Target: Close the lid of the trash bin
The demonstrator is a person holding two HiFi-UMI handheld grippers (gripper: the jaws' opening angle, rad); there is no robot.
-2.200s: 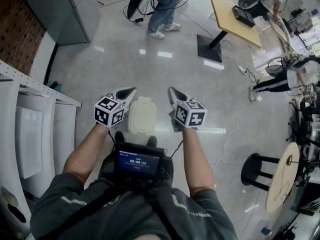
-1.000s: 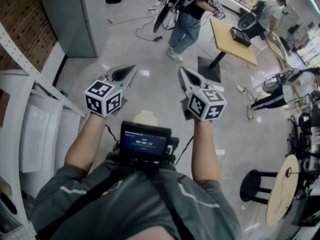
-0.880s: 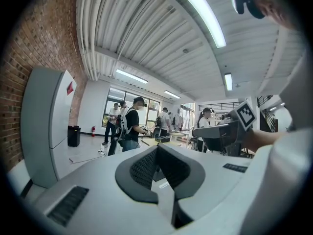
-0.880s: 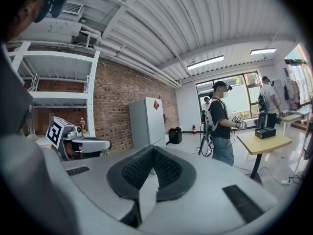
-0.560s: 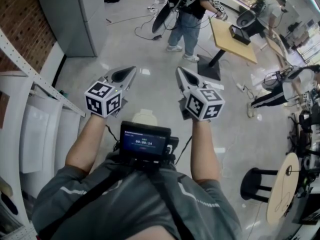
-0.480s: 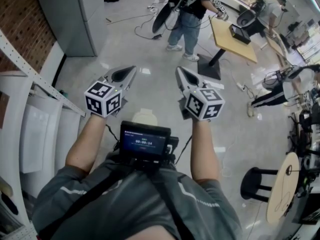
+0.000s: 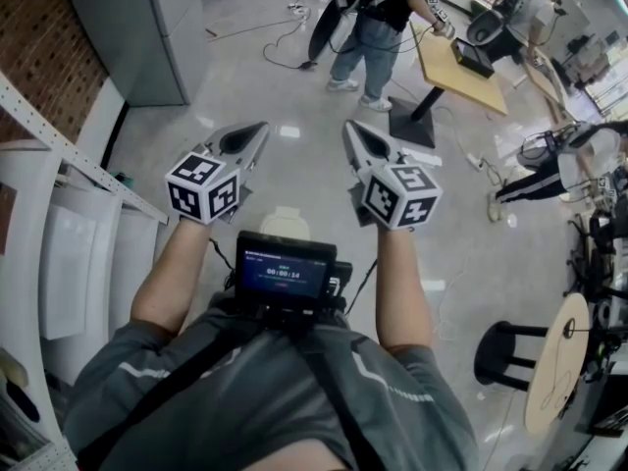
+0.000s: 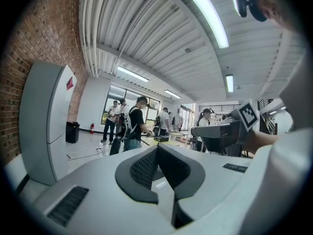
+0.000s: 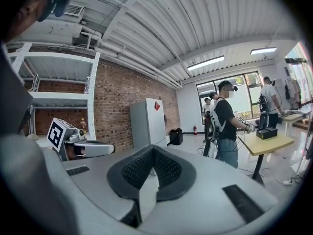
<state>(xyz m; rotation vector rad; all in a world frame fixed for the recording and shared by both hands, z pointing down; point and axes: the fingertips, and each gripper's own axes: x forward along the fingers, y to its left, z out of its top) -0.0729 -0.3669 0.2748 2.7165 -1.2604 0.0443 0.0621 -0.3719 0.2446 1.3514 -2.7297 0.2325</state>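
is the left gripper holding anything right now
No, in the left gripper view the left gripper has its jaws closed together with nothing between them.

Grey short-sleeve tee (image 7: 245, 400) w/ pale chevron marks at shoulders. Black straps (image 7: 196, 371) run to a black screen box (image 7: 285, 271) on chest. Both left gripper (image 7: 261, 126) & right gripper (image 7: 349, 128): grey shells, black ribbed pads (image 8: 144, 169), each w/ b/w marker cube (image 7: 203, 186).

Grey cabinet (image 7: 147, 27), brick wall (image 7: 34, 42), standing person (image 7: 376, 13), wooden table (image 7: 459, 62), black stool (image 7: 503, 347)
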